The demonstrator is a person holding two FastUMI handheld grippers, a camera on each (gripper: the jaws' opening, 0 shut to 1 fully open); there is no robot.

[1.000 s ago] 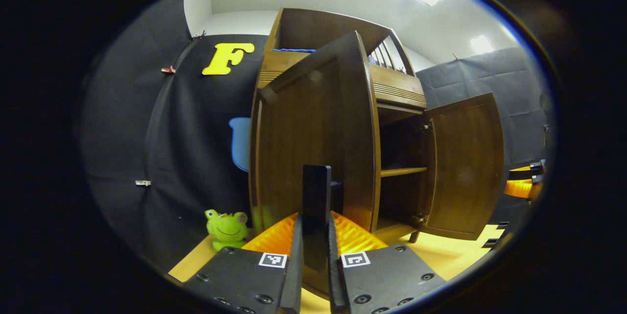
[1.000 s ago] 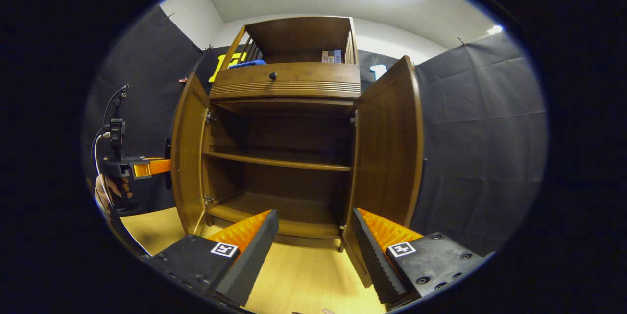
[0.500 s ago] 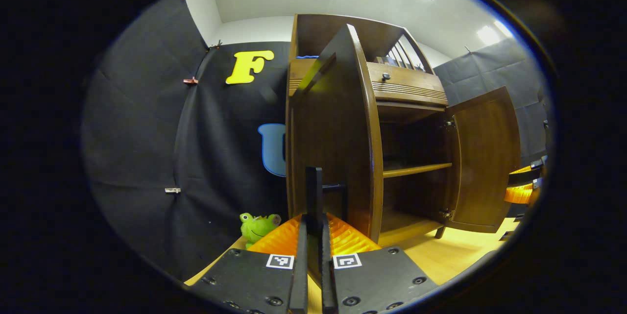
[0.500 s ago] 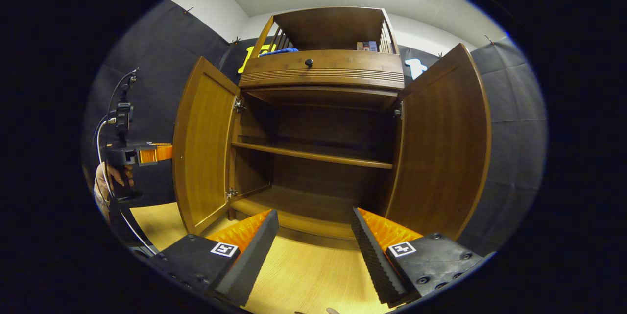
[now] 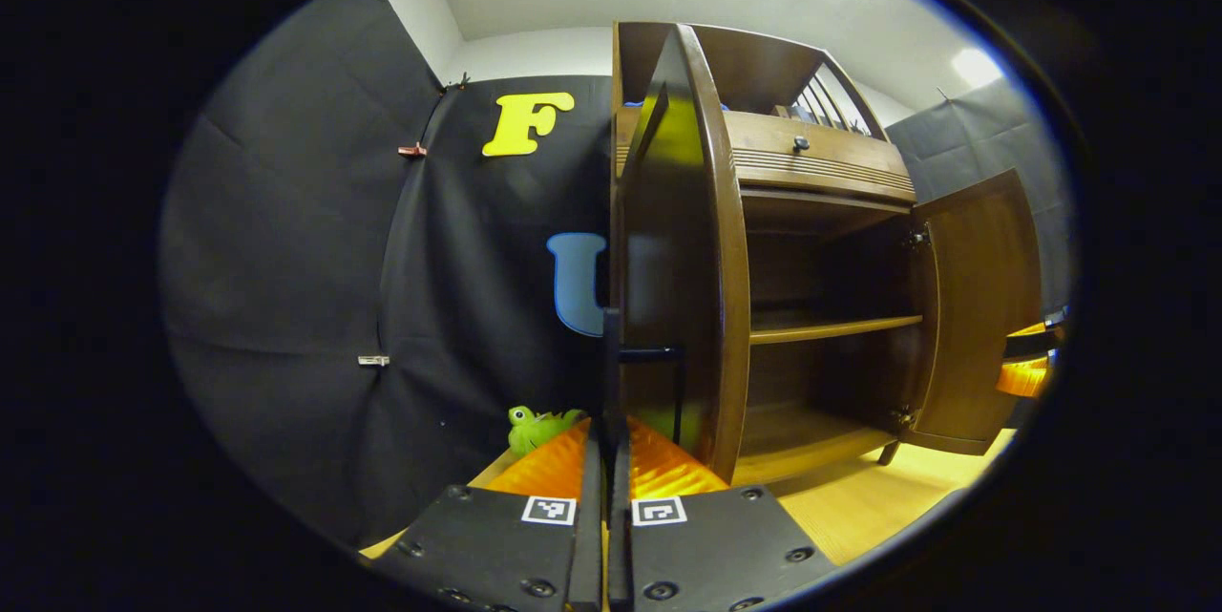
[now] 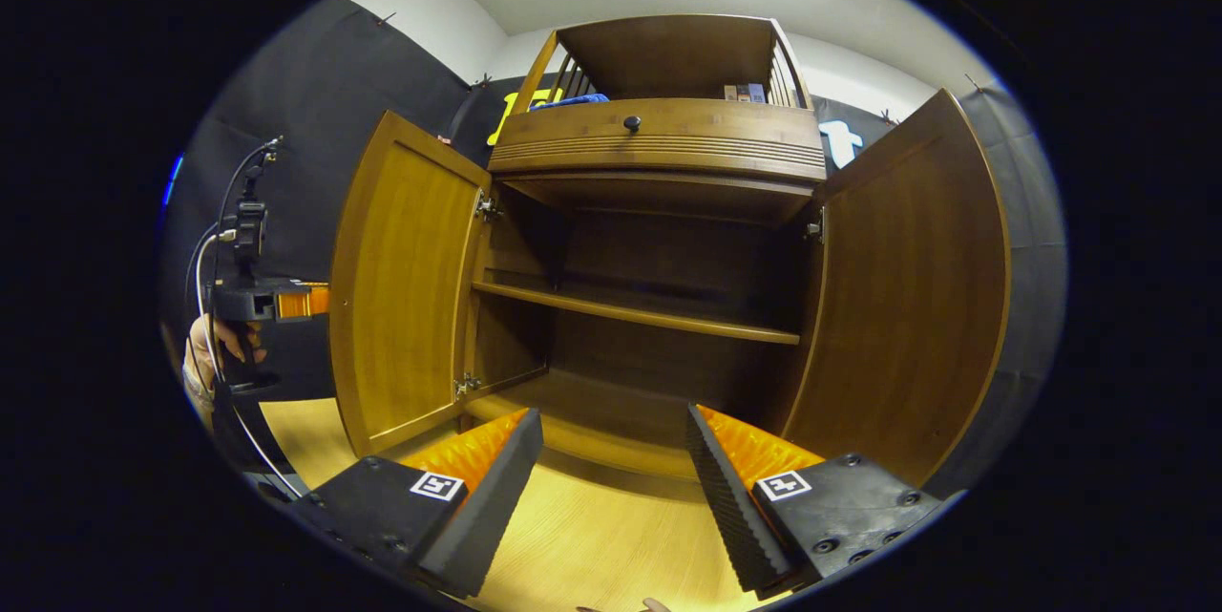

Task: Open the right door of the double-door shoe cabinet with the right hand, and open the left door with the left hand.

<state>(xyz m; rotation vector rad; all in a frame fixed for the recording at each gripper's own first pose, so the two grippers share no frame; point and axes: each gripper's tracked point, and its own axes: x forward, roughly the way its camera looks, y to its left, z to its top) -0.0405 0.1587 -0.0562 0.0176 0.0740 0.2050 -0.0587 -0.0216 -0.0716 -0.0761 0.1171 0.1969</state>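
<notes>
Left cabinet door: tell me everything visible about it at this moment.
The left door is a brown wooden panel with a recessed centre and a raised frame, hung on two metal hinges on the shoe cabinet. It stands swung wide open. In the left gripper view it shows nearly edge-on, with a slim dark bar handle on its outer face. The left gripper is closed on that handle, fingers either side. The door's lower edge hangs just above the wooden floor.

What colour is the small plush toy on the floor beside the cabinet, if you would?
Green; the plush toy shows best in the left gripper view.
</notes>
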